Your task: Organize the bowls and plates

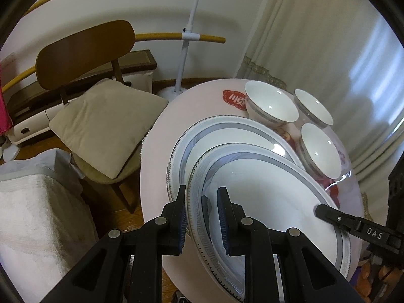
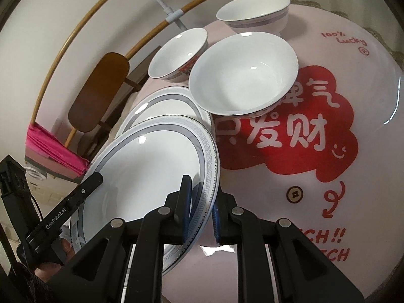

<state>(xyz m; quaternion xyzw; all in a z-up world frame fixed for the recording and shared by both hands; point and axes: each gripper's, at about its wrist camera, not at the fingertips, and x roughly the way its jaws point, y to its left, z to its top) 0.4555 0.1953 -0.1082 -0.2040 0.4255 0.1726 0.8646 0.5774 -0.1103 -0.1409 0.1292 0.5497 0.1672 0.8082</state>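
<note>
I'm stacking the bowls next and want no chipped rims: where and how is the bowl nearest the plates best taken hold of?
Grip the nearest bowl at its thin rim, on the side facing the open tablecloth, one finger inside and one outside. It stands upright with its mouth open, its wall flares too wide to span, and the stacked plates and two other bowls crowd its other sides, so come down from above there.

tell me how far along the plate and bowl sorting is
Done: one plate already lies flat on the table. In hand: the left tongs and right tongs grip opposite rims of a second plate, held overlapping the first. Left: setting it down, and three bowls stand separately, unstacked.
</note>
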